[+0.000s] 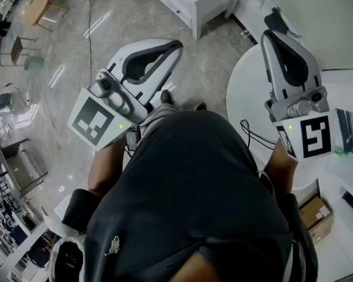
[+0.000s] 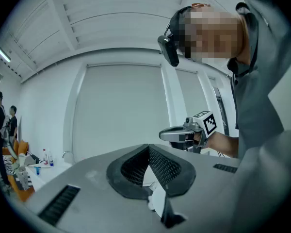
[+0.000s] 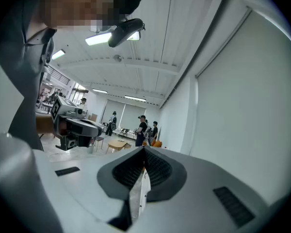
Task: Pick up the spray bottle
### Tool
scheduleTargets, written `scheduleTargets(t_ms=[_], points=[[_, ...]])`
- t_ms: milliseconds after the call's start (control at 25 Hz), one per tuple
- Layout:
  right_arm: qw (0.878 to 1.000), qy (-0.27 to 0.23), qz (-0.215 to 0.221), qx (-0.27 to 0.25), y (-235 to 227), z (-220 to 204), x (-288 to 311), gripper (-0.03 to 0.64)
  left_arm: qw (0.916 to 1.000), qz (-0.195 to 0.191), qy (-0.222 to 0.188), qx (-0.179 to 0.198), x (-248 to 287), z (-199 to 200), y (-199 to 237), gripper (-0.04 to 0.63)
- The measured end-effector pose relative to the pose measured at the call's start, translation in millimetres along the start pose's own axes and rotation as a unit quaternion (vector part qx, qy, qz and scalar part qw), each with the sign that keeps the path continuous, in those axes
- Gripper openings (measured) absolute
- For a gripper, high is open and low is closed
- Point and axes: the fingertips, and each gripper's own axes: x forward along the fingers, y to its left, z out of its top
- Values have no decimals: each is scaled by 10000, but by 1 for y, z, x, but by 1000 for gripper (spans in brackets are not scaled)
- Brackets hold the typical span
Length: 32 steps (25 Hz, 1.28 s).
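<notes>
Head view: we held the grey-and-white left gripper (image 1: 172,44) and right gripper (image 1: 271,37) level, fingers (image 2: 166,167) pressed together on both.

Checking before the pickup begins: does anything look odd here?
Nothing spilled or broken. The left hand-held gripper and right hand-held gripper are shut, empty, held level before the person.

Left gripper (image 1: 172,47) over grey floor (image 1: 129,22); right gripper (image 1: 270,39) over round white table (image 1: 244,98); white cabinet (image 1: 194,2) beyond.
</notes>
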Motion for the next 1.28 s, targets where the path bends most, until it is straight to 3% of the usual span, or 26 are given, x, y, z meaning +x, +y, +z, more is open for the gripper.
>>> scheduleTargets(t_ms=[560, 1280], points=[[9998, 29, -121, 141, 11, 0, 25, 9, 9998, -101, -68, -164, -18, -8, 27, 6], [9967, 320, -745, 35, 46, 22, 121, 9, 9951, -771, -415, -451, -58, -10, 139, 6]])
